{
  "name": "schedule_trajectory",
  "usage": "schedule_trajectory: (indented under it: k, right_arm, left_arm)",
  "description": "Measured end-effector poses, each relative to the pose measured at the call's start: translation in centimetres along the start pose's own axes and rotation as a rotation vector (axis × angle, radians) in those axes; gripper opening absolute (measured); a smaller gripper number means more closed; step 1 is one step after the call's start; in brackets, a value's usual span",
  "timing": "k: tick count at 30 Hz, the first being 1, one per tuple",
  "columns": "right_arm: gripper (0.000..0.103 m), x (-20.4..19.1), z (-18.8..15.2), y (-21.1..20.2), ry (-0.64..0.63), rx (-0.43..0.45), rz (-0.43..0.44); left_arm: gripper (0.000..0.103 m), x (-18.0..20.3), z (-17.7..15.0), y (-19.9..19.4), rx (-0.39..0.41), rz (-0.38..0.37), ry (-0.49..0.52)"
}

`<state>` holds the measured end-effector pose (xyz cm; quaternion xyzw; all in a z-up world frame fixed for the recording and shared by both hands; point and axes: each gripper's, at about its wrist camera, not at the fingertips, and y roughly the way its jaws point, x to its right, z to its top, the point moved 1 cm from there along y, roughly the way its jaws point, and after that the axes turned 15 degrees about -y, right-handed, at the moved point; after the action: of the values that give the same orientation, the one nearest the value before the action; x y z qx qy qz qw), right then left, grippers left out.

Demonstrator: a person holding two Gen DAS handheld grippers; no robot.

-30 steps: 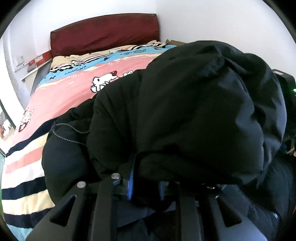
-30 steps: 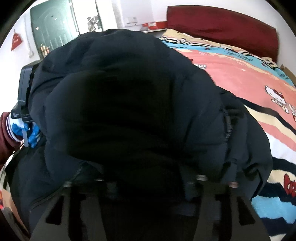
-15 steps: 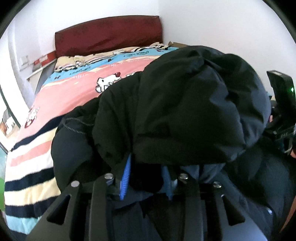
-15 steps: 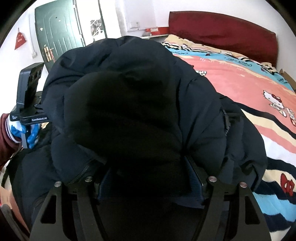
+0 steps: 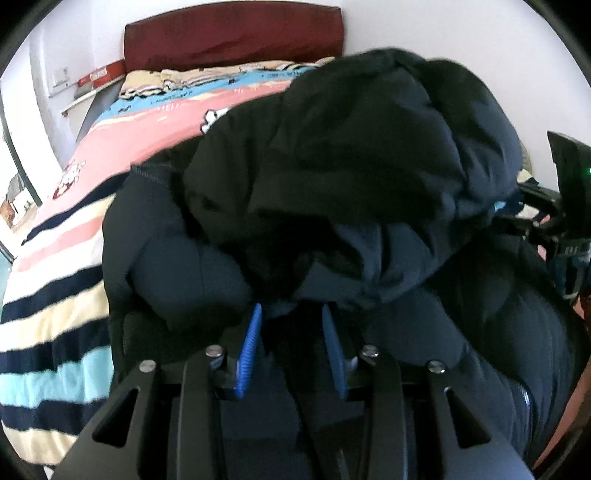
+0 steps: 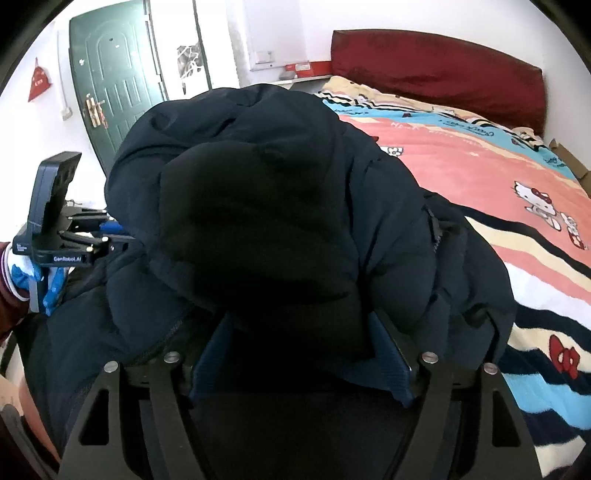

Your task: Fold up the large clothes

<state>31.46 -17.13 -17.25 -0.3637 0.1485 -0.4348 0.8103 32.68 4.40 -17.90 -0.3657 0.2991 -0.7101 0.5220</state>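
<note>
A large dark navy puffer jacket (image 5: pixel 369 177) lies bunched in a thick mound on the bed and fills both views (image 6: pixel 280 206). My left gripper (image 5: pixel 291 314) has its blue pads (image 5: pixel 249 347) spread apart, with jacket fabric lying between and over them. My right gripper (image 6: pixel 299 325) stands wide open, its blue pads (image 6: pixel 388 354) on either side of a thick fold. The fingertips of both are hidden under the fabric. The left gripper body shows at the left of the right wrist view (image 6: pixel 55 221).
The bed has a striped pink, blue and cream cartoon-cat cover (image 6: pixel 498 177) and a dark red headboard (image 5: pixel 232 33). A green door (image 6: pixel 110 85) stands behind the left side. White walls surround the bed. A gloved hand (image 6: pixel 33 280) holds the left gripper.
Both grippers have opened, the pads spreading apart and pulling back from the jacket. The mound has settled lower onto the bed.
</note>
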Motion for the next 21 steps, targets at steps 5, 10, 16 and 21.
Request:
schedule_trajectory:
  k: [5,10,16,21]
  right_arm:
    - [0.077,0.2,-0.4,-0.6,0.003,-0.002,-0.006]
    - [0.085,0.1,-1.0,-0.9,0.0,-0.012,-0.017]
    - [0.085,-0.5,-1.7,-1.8,-0.02,-0.024,-0.041]
    - [0.085,-0.9,-1.9,-2.7,-0.037,-0.026,-0.054]
  left_arm:
    - [0.033,-0.7,-1.6,-0.7,-0.023,0.021,-0.032]
    - [0.034,-1.4,-2.5,-1.3,-0.03,0.048,-0.1]
    - [0.047,-2.2,-3.3,-2.4,-0.01,0.119,-0.188]
    - [0.047,-2.4,-3.7,-3.3,-0.002,0.175,-0.232]
